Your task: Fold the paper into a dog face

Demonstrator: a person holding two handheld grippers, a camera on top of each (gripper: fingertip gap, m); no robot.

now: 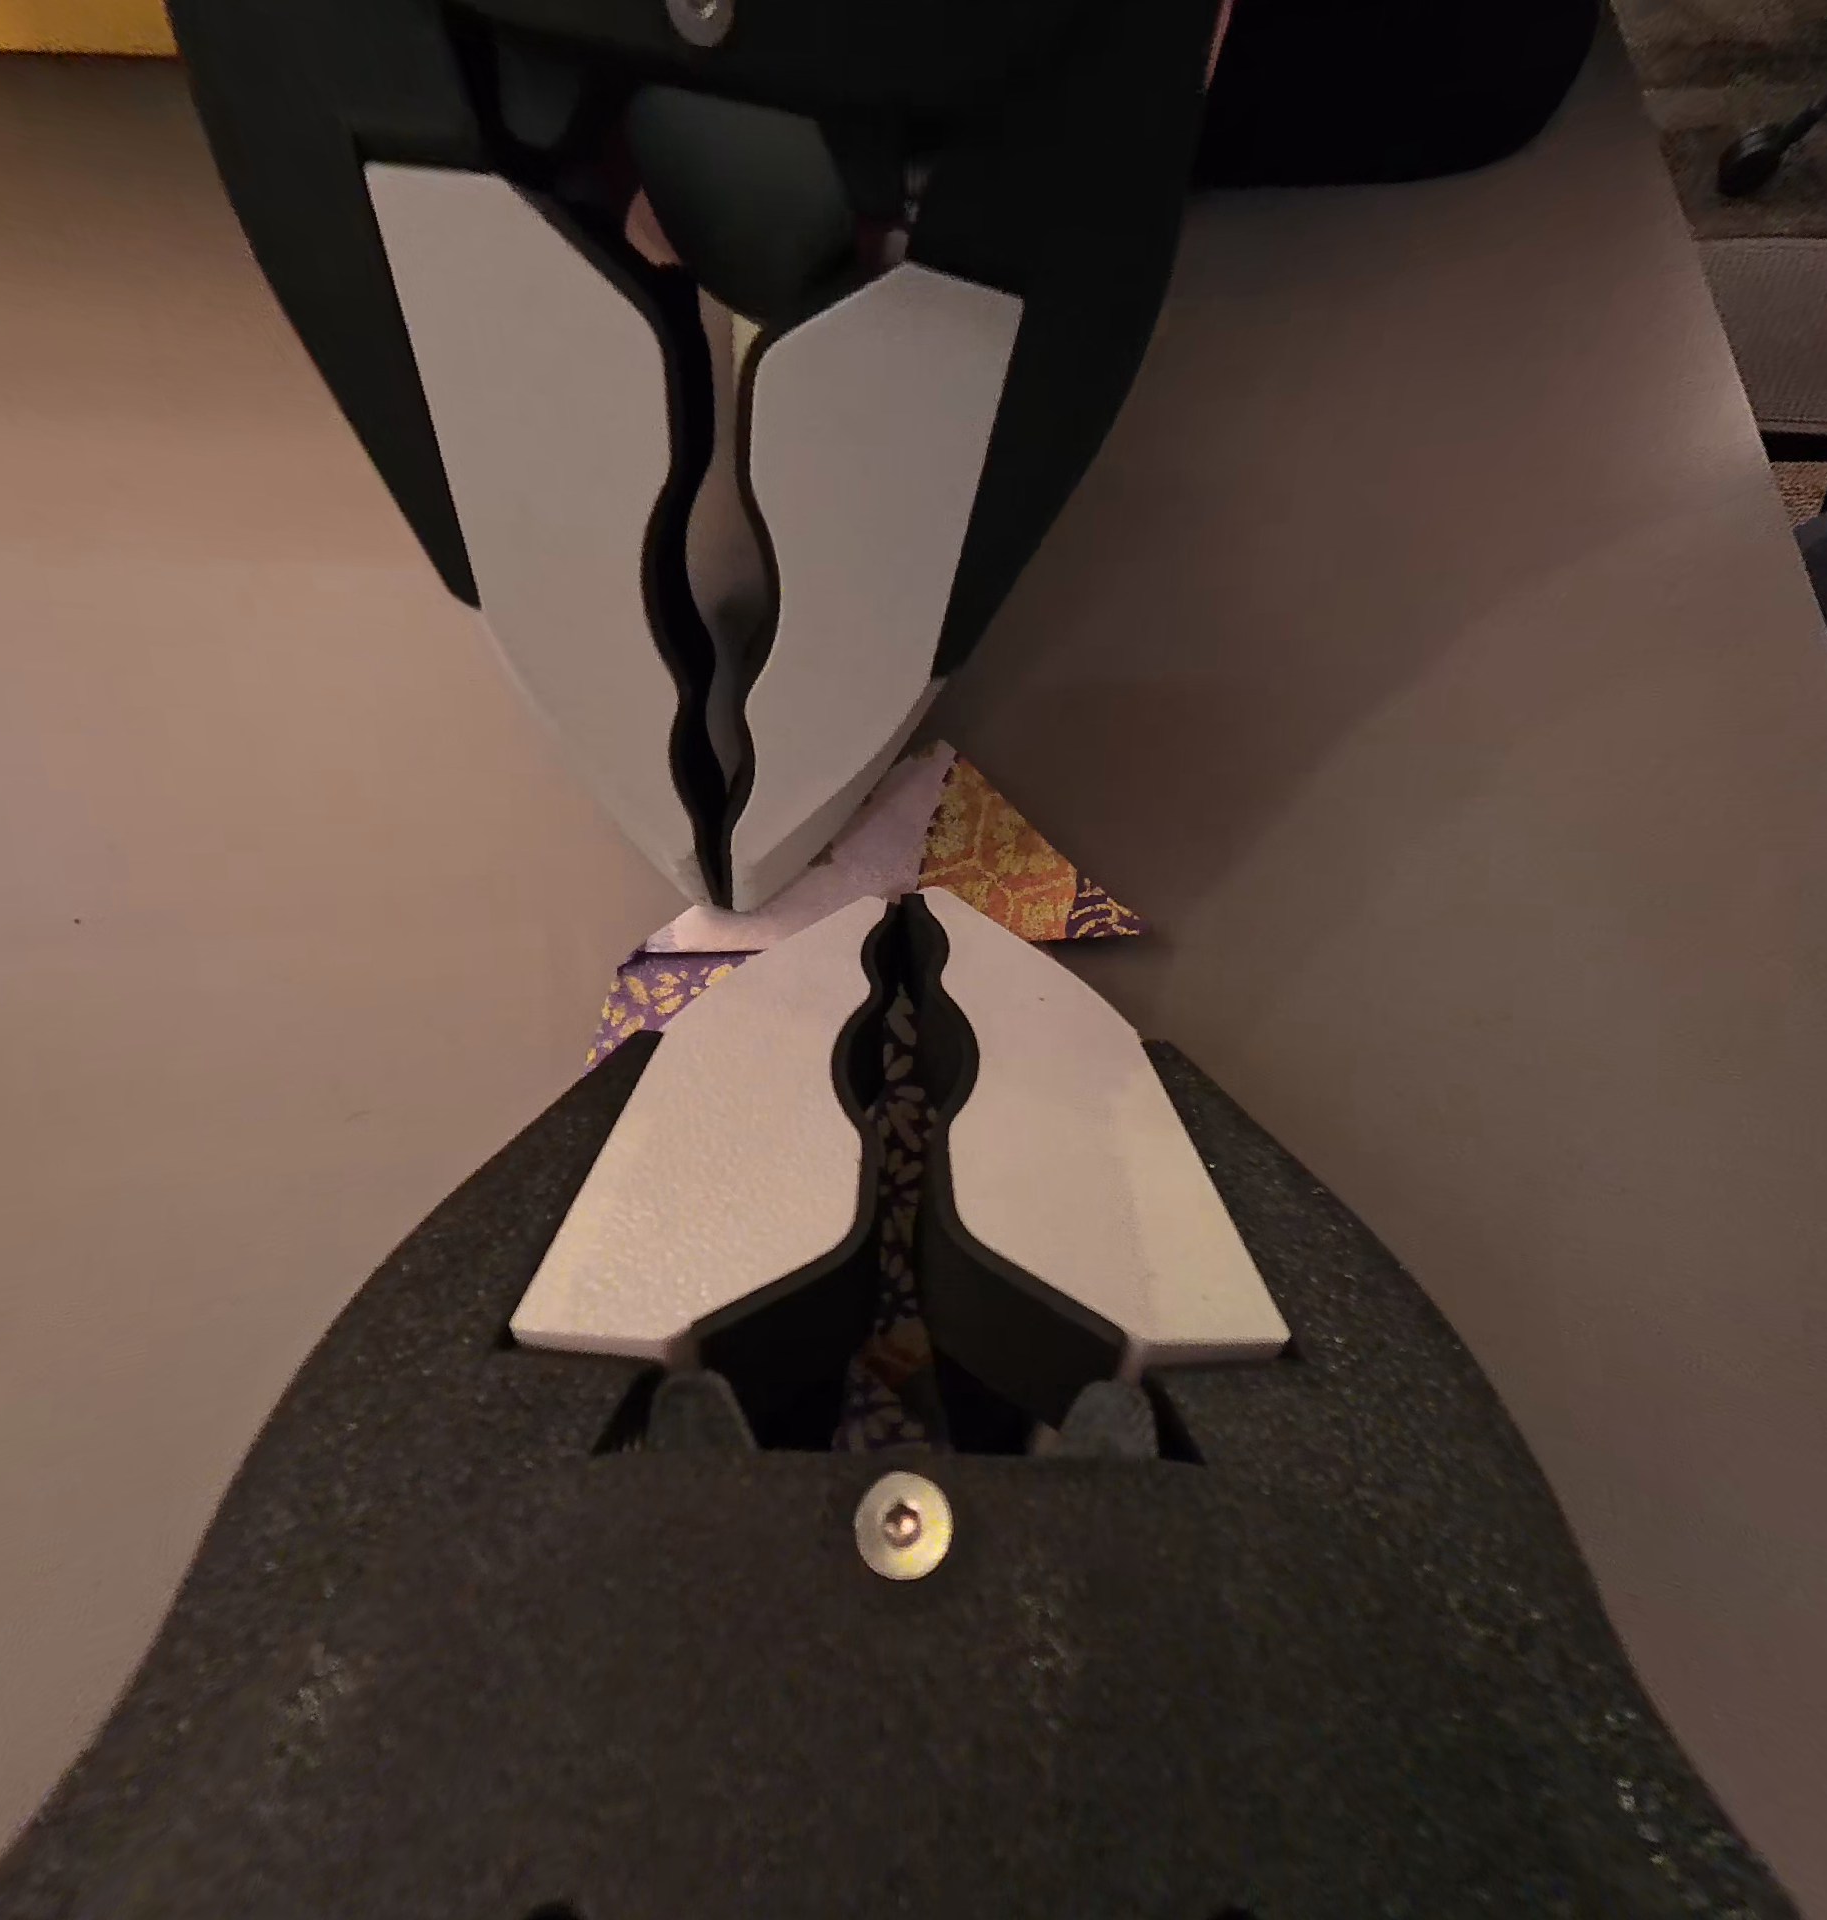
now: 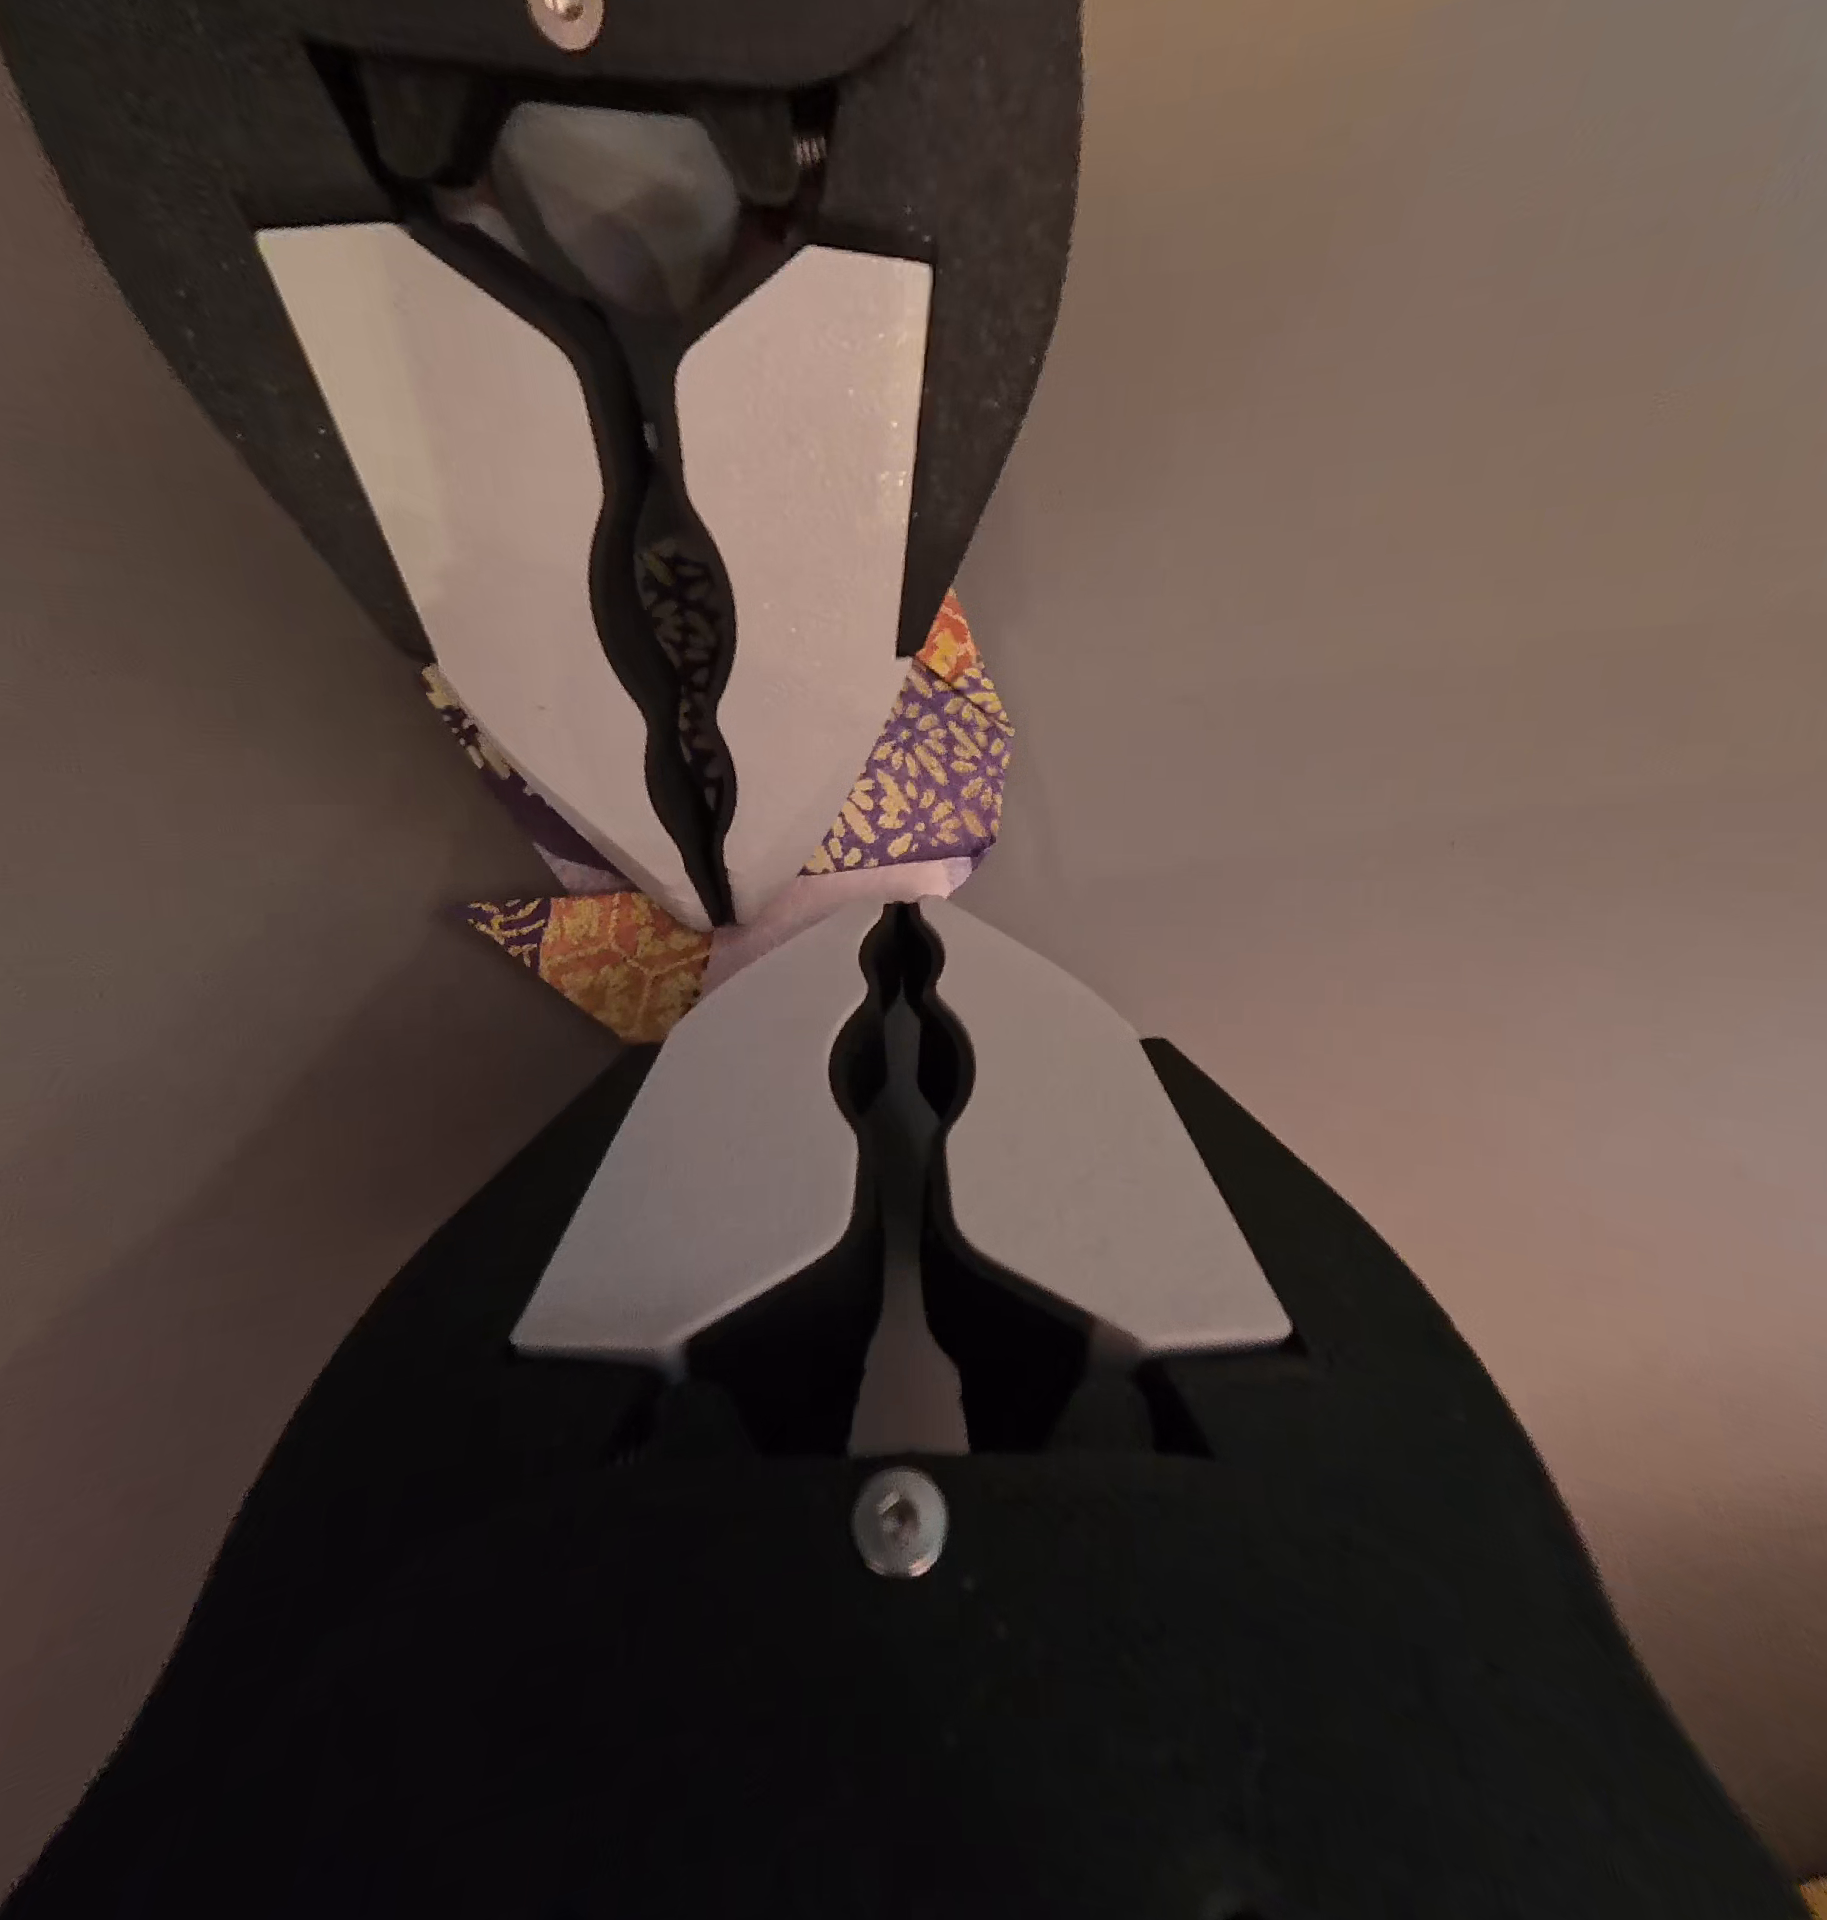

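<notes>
The paper [image 1: 1002, 862] is a small folded piece, purple and orange with a gold pattern and a pale lilac reverse, lying flat on the table. It also shows in the right wrist view [image 2: 924, 774]. My left gripper [image 1: 904, 909] is shut and lies low over the paper, with patterned paper showing through the slit between its fingers. My right gripper [image 2: 904, 914] is shut, its tips at the paper's pale face. The two grippers point at each other, tips almost touching: the right gripper [image 1: 722, 899] comes from the far side, and the left gripper [image 2: 722, 914] shows likewise. The grippers hide most of the paper.
The grey-brown table [image 1: 213, 727] spreads to both sides. Its right edge [image 1: 1719, 343] runs along carpeted floor with a chair base [image 1: 1771, 135]. A dark rounded object [image 1: 1408, 94] sits at the far right of the table. Only a small space, under 4 cm, lies between the two pairs of fingers.
</notes>
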